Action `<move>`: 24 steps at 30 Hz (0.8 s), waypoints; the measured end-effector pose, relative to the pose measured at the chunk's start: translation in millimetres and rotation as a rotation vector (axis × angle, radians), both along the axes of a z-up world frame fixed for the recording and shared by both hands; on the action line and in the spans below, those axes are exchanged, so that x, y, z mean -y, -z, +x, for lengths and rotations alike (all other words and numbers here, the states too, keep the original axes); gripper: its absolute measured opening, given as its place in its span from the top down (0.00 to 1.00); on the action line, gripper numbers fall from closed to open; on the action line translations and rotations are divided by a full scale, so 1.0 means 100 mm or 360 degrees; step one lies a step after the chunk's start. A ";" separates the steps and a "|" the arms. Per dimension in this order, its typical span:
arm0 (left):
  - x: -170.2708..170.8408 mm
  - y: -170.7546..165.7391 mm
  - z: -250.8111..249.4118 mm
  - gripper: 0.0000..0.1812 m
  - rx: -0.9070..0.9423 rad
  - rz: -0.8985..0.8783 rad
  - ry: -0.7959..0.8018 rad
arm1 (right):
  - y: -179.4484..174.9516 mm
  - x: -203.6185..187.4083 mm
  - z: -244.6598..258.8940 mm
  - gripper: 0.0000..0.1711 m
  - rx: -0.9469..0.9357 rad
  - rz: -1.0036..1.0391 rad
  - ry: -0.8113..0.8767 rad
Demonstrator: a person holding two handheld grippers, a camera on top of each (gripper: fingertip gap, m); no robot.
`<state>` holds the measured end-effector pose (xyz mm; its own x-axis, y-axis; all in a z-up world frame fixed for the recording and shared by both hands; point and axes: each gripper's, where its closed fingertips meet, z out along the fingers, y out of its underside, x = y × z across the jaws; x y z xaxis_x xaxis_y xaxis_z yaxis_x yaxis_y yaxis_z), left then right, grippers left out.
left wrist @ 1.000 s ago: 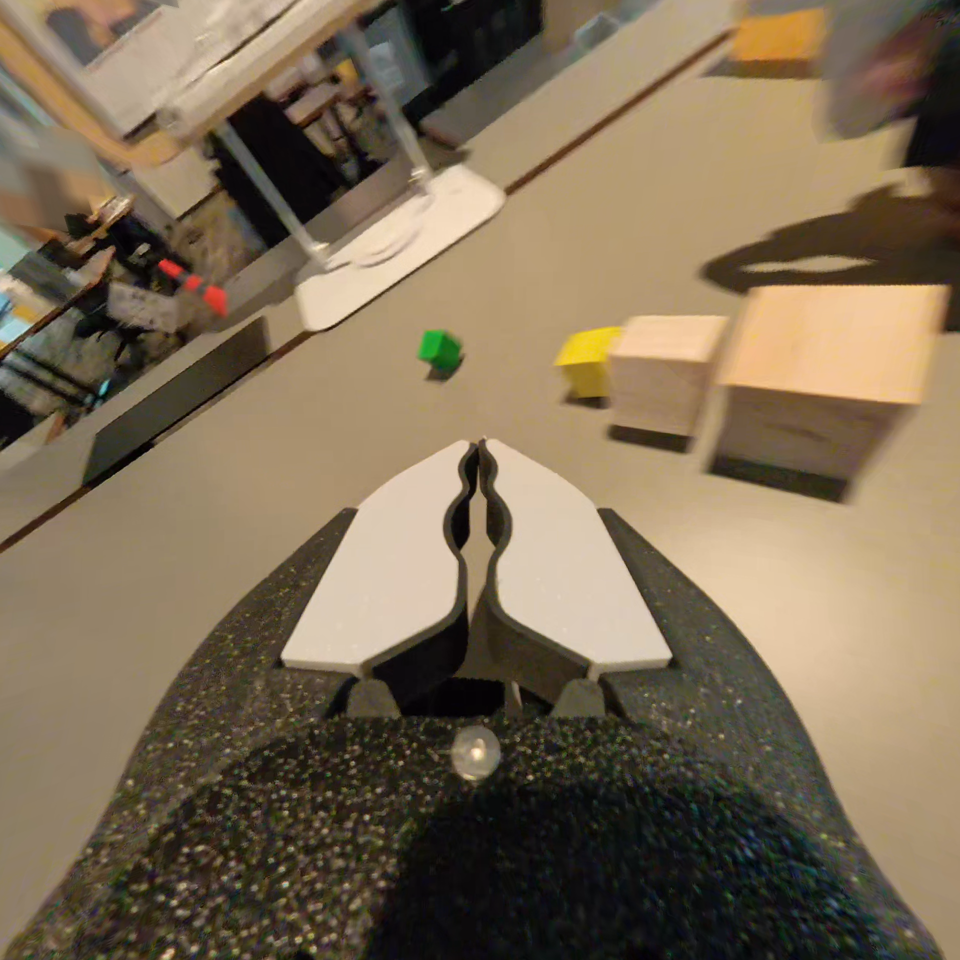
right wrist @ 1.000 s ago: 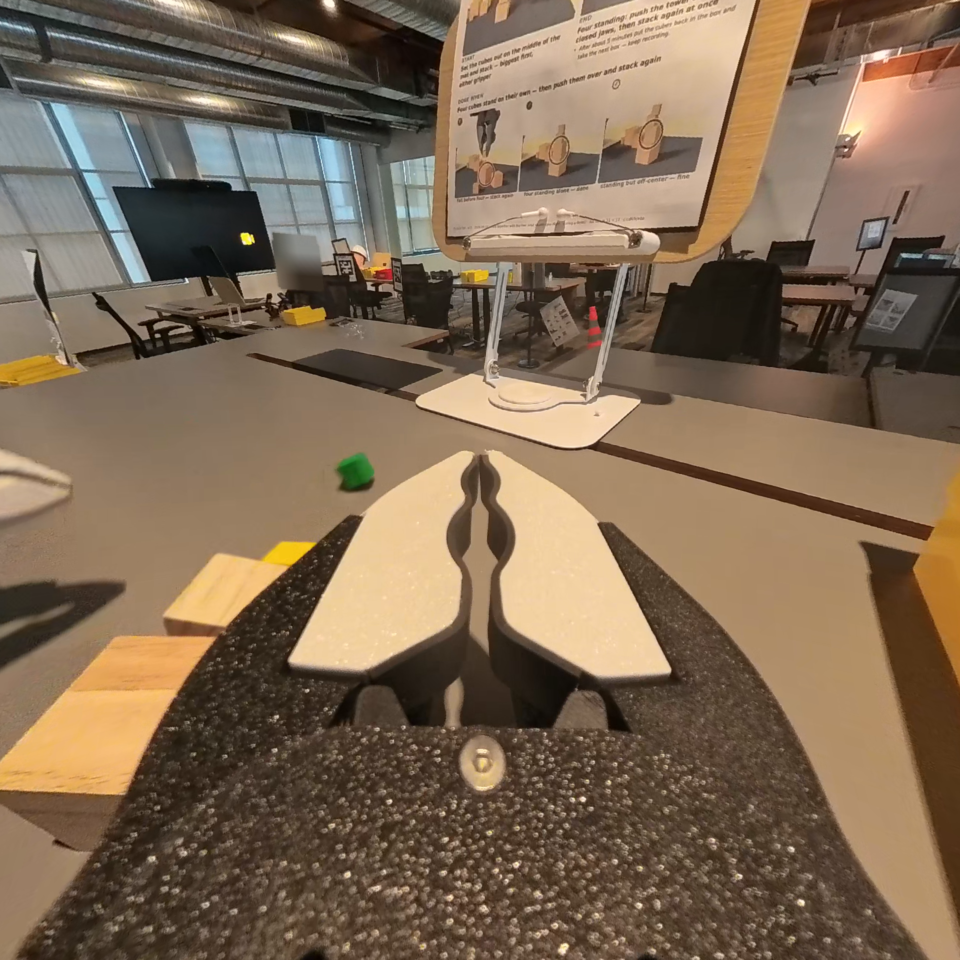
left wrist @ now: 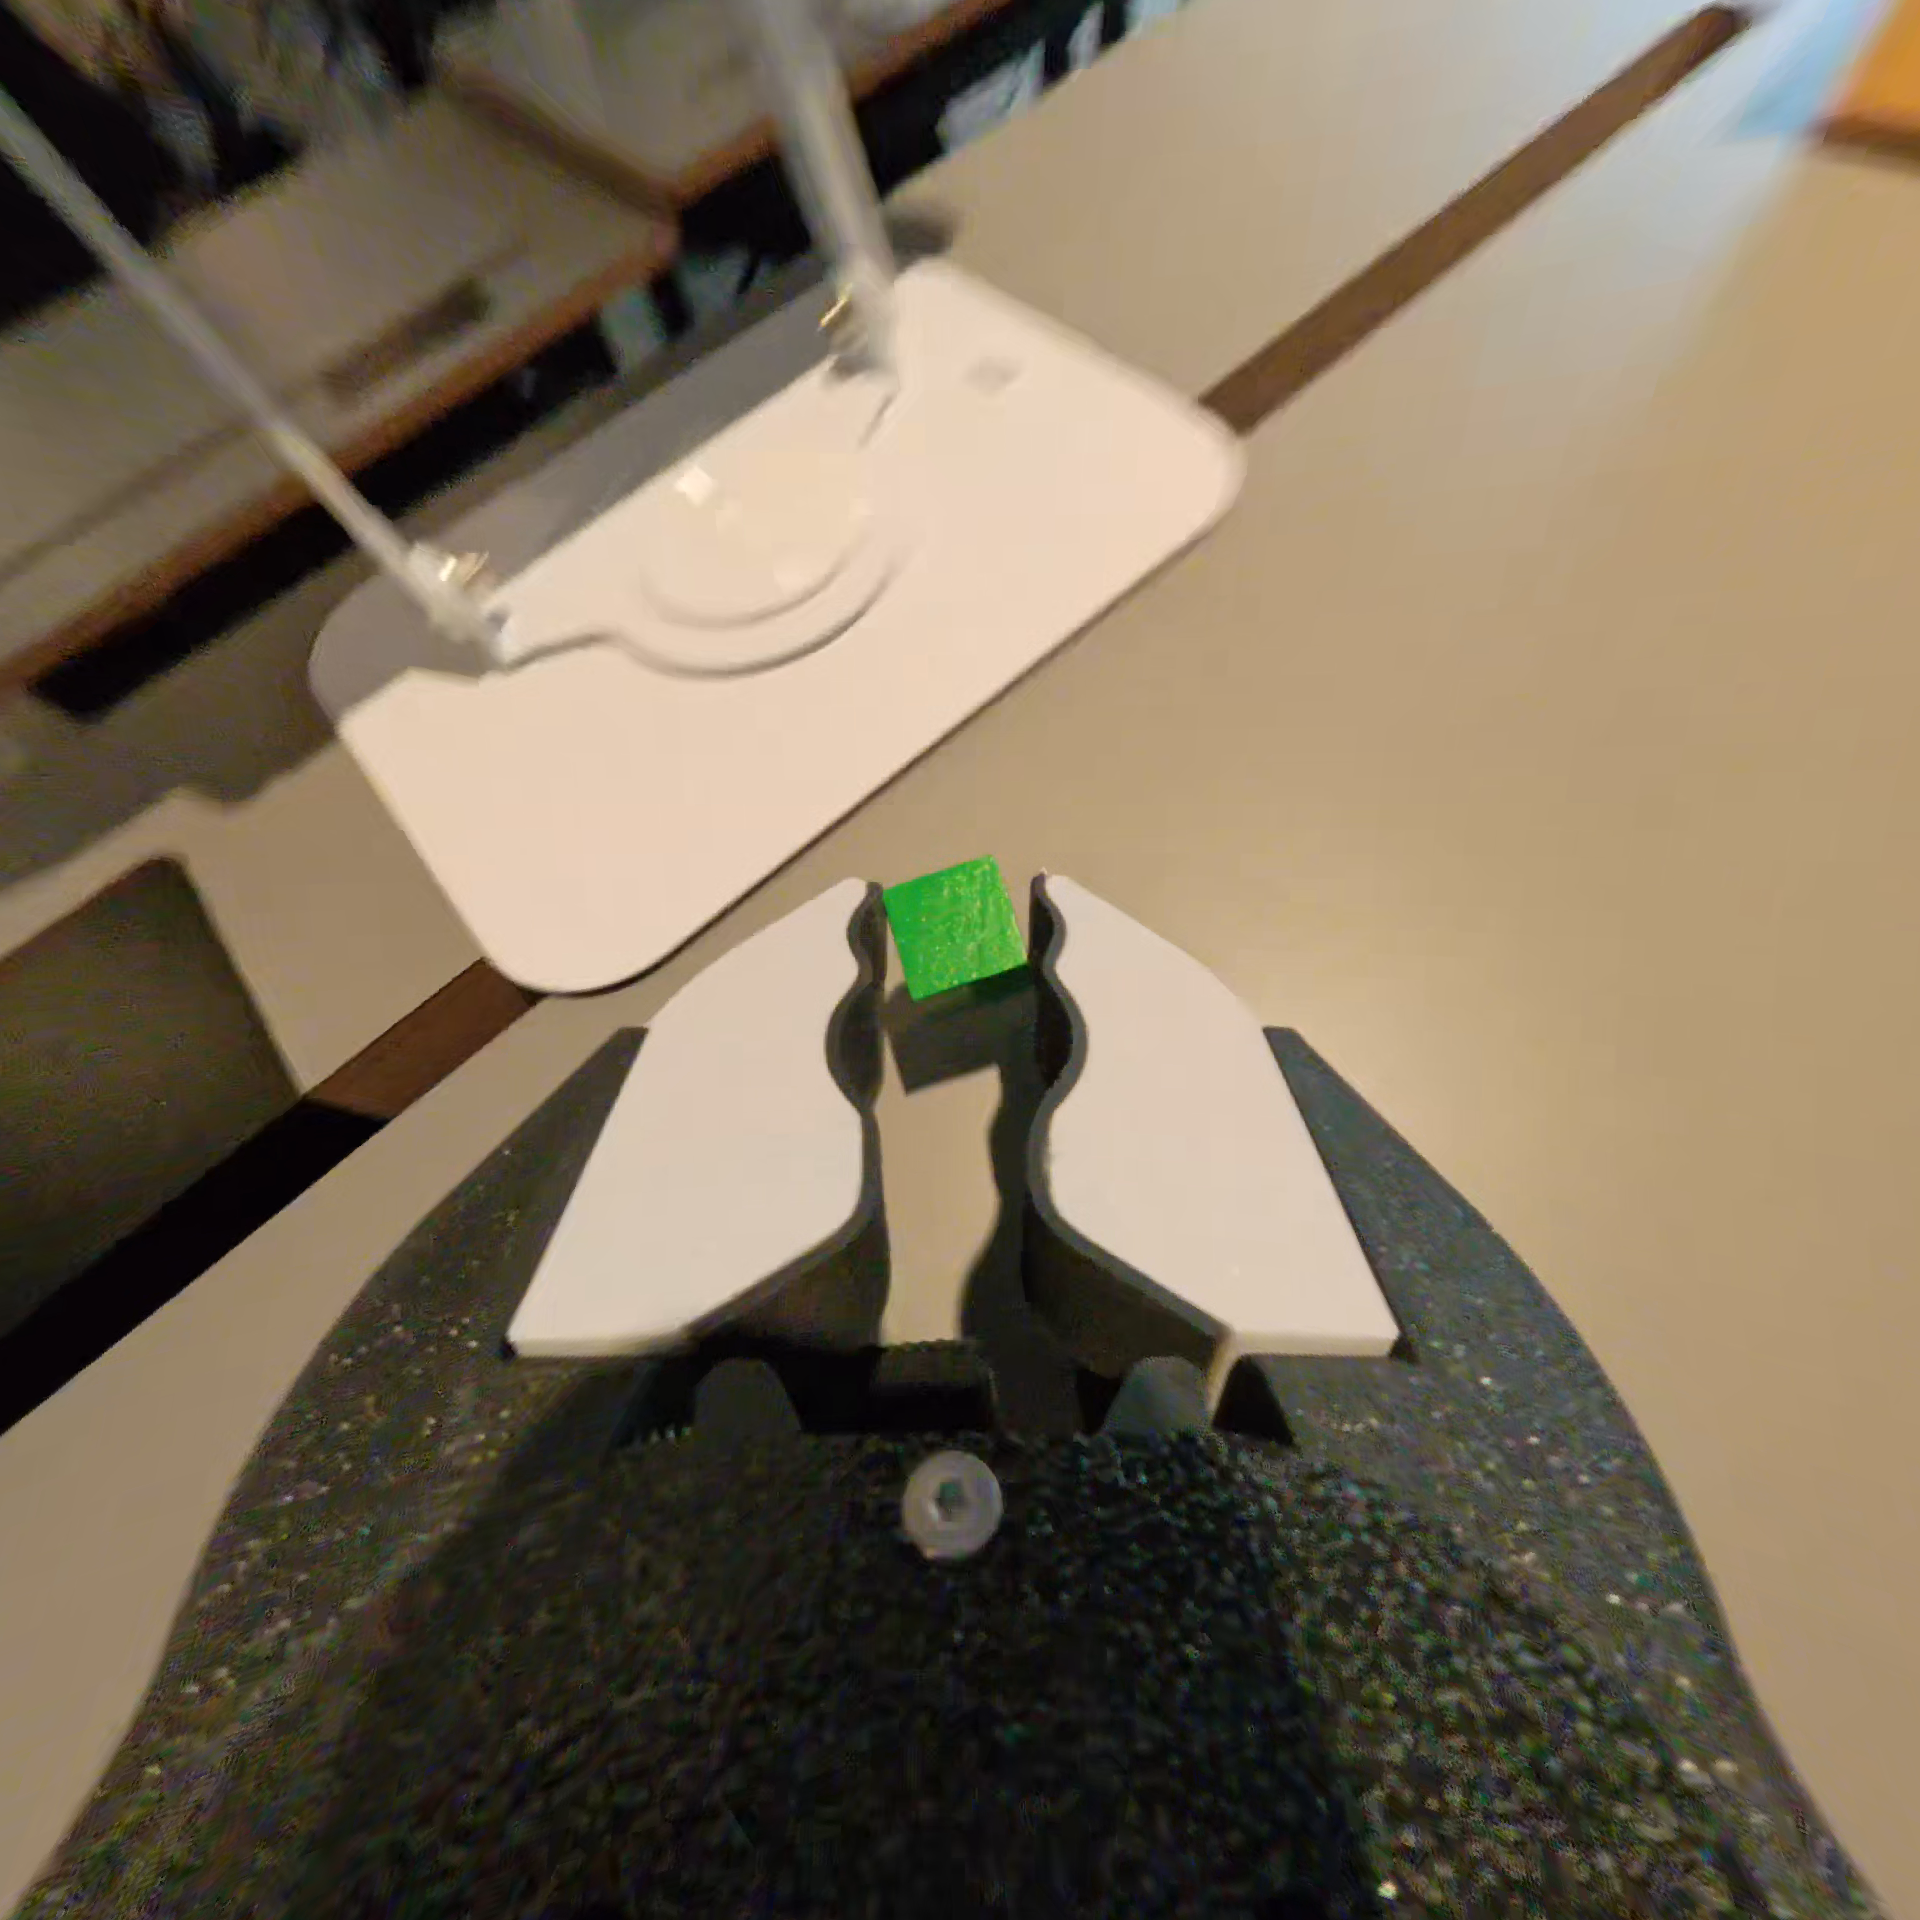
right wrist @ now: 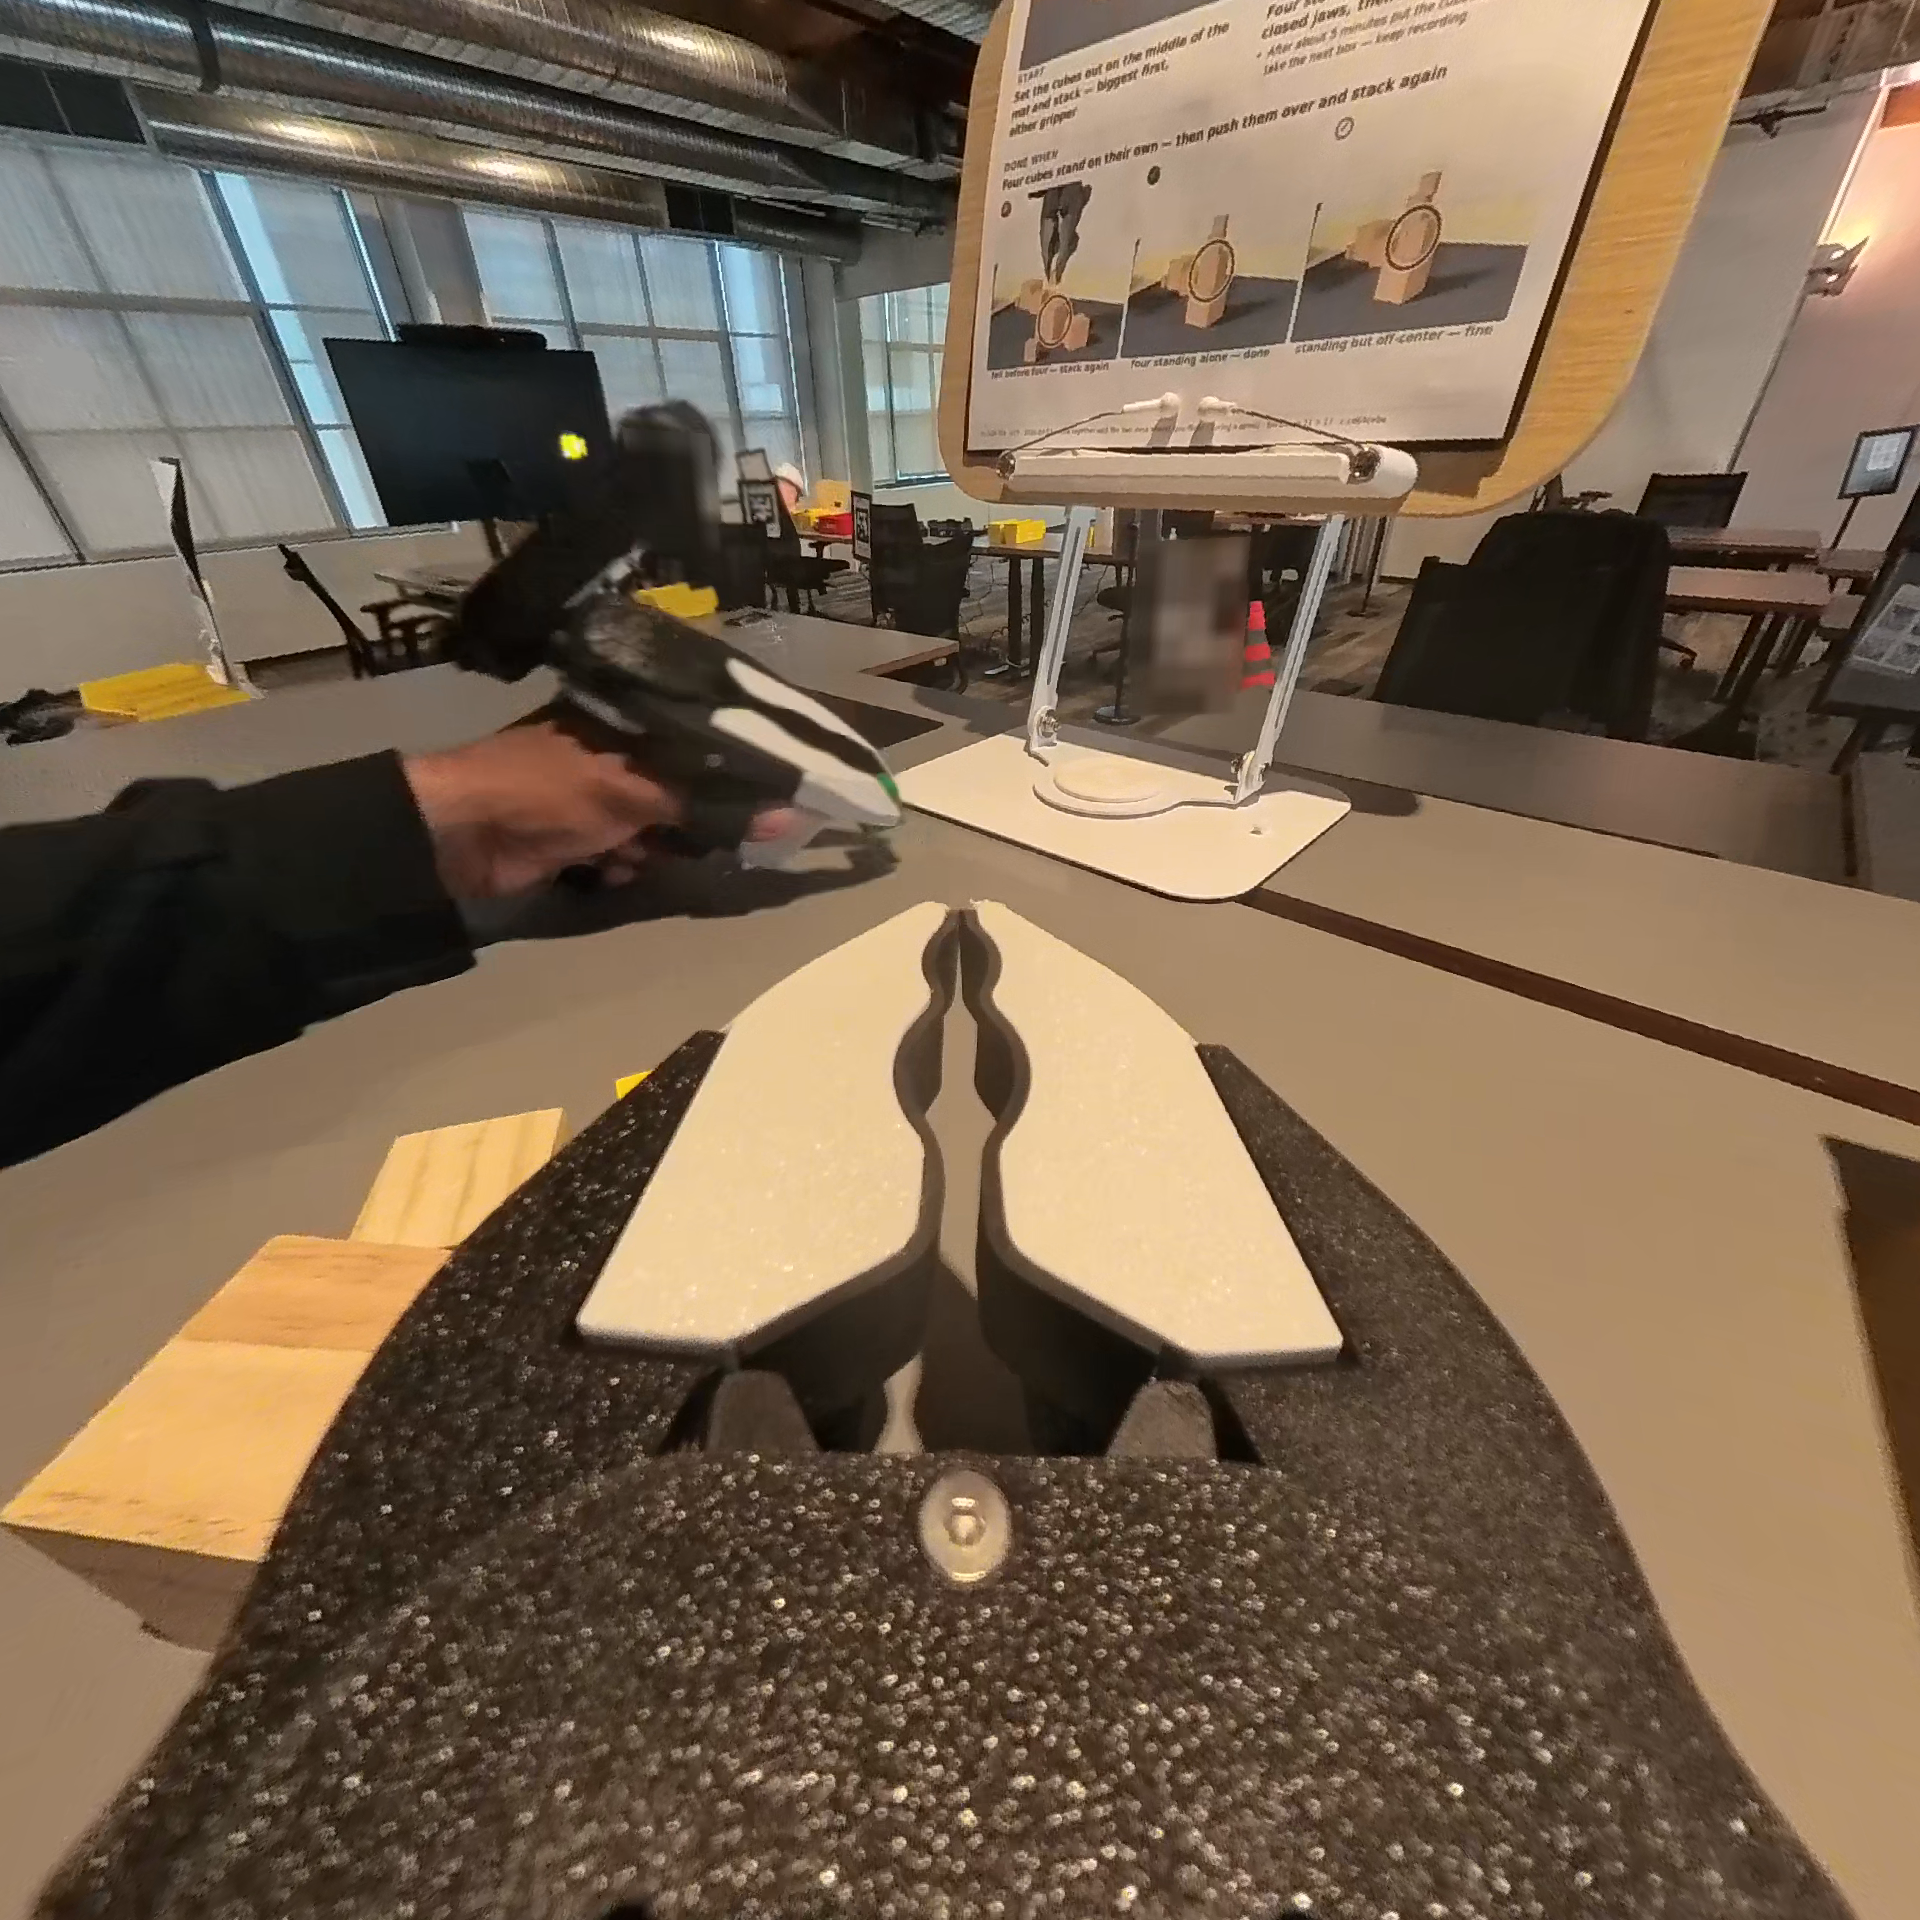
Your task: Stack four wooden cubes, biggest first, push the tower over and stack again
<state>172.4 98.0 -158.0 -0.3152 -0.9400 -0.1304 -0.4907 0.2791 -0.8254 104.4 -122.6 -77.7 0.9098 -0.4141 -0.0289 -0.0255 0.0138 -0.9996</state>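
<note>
A small green cube (left wrist: 956, 925) sits between the fingertips of my left gripper (left wrist: 954, 894), which is closed onto its two sides just over the grey table. In the right wrist view the left gripper (right wrist: 878, 805) is held low over the table at the left, with a speck of the green cube (right wrist: 884, 781) at its tip. My right gripper (right wrist: 964, 909) is shut and empty above the table. A large wooden cube (right wrist: 208, 1423) and a medium wooden cube (right wrist: 457, 1174) stand to its lower left. A sliver of a yellow cube (right wrist: 630, 1084) shows behind them.
A white stand base (left wrist: 727, 644) lies just beyond the green cube and carries an instruction board (right wrist: 1299, 208). A hand and black sleeve (right wrist: 208, 914) reach in from the left. A dark seam (right wrist: 1558, 997) crosses the table. A dark patch (right wrist: 1881, 1247) lies at the right. My hands' fingertips stand some 25 cm from each other.
My left gripper has moved forward to the green cube, opened and closed around it. The wooden and yellow cubes have left its view. My right gripper has stayed shut.
</note>
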 end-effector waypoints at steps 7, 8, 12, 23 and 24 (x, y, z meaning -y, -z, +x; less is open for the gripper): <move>1.34 -0.38 -1.13 0.86 0.0298 -0.0199 0.1007 | 0.02 -0.01 0.01 1.00 -0.0023 -0.0013 -0.0008; 1.42 -0.38 -1.21 0.86 0.0286 -0.0135 0.1101 | 0.02 -0.01 0.00 1.00 -0.0022 -0.0015 -0.0010; 1.59 -0.39 -1.34 0.86 0.0112 0.0004 0.1390 | 0.03 -0.02 0.03 1.00 -0.0050 -0.0024 -0.0008; 1.60 -0.15 -1.32 0.86 -0.0241 0.0257 0.1655 | 0.03 -0.02 0.01 1.00 -0.0055 -0.0016 -0.0028; 1.61 -0.16 -1.31 0.86 -0.0249 0.0243 0.1678 | 0.03 -0.02 0.01 1.00 -0.0057 -0.0014 -0.0031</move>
<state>41.0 -62.5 -141.7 -0.9805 -0.1617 -0.1114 -0.0395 0.7181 -0.6948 105.8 -120.8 -80.9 0.9160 -0.3970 -0.0581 -0.0615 0.0041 -0.9981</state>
